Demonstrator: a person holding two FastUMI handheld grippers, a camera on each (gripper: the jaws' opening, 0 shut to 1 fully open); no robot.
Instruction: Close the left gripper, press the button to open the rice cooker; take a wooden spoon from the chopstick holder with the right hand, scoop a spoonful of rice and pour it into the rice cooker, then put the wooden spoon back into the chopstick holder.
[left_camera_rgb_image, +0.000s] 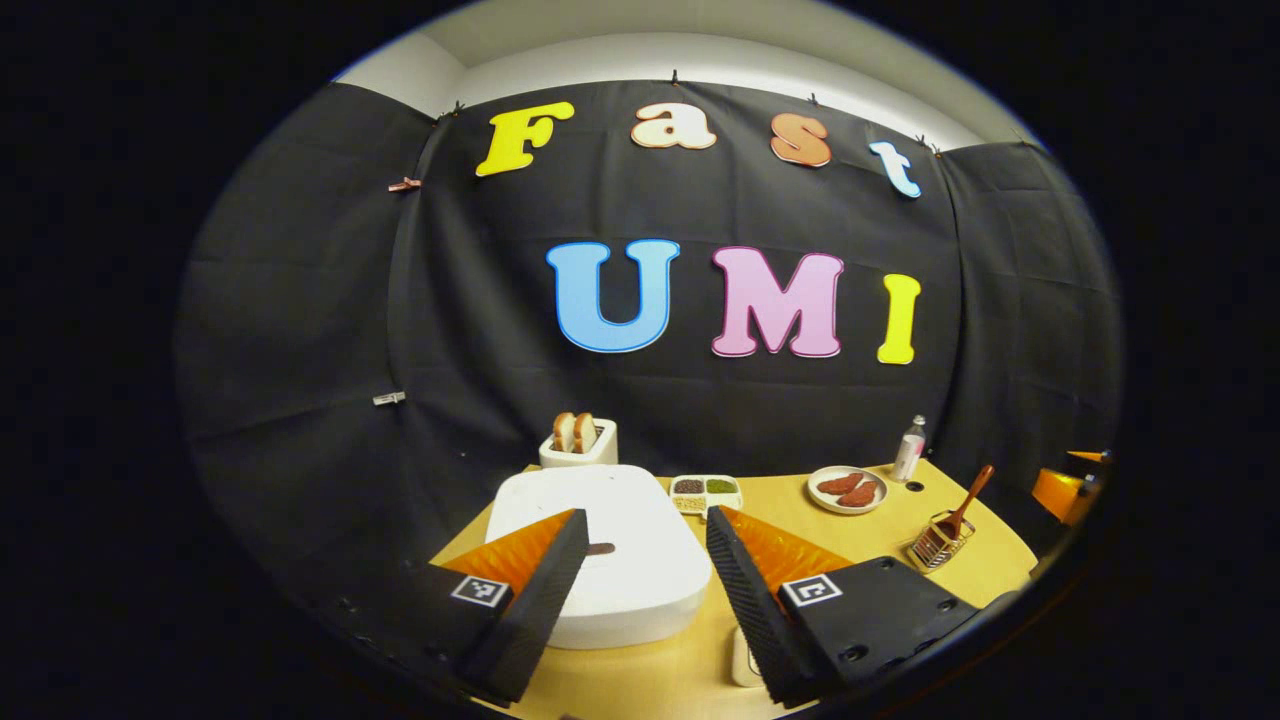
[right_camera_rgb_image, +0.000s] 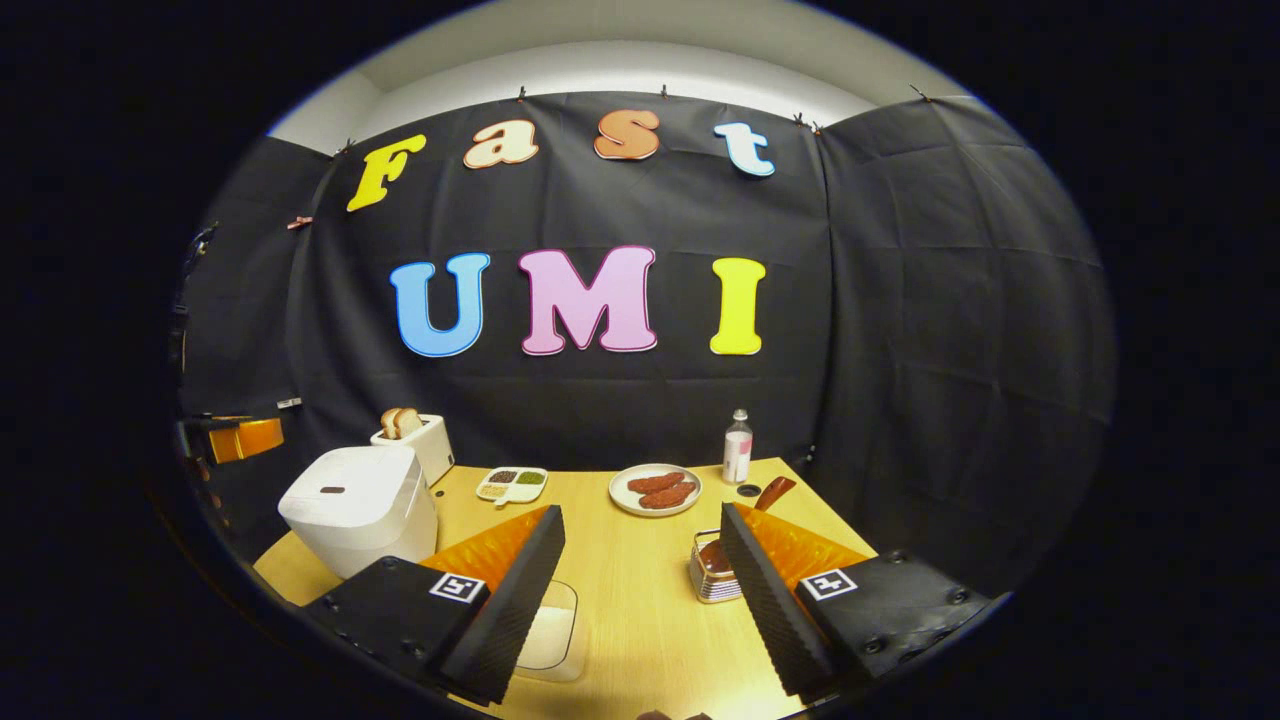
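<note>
The white rice cooker (left_camera_rgb_image: 610, 580) sits with its lid down just ahead of my open left gripper (left_camera_rgb_image: 646, 514); its small dark button (left_camera_rgb_image: 600, 548) shows between the fingers. From the right gripper view the cooker (right_camera_rgb_image: 355, 505) stands at the table's left. A wooden spoon (left_camera_rgb_image: 968, 500) leans in the wire chopstick holder (left_camera_rgb_image: 940, 542) at the right. My right gripper (right_camera_rgb_image: 641, 511) is open and holds nothing; the holder (right_camera_rgb_image: 708, 580) with the spoon (right_camera_rgb_image: 772, 492) is partly hidden behind its right finger. A clear box of rice (right_camera_rgb_image: 550, 625) lies beside its left finger.
At the back of the wooden table (right_camera_rgb_image: 640, 600) stand a toaster with bread (right_camera_rgb_image: 415, 440), a divided dish of grains (right_camera_rgb_image: 511, 484), a plate of meat (right_camera_rgb_image: 655, 490) and a small bottle (right_camera_rgb_image: 738, 447). Black cloth walls close the booth.
</note>
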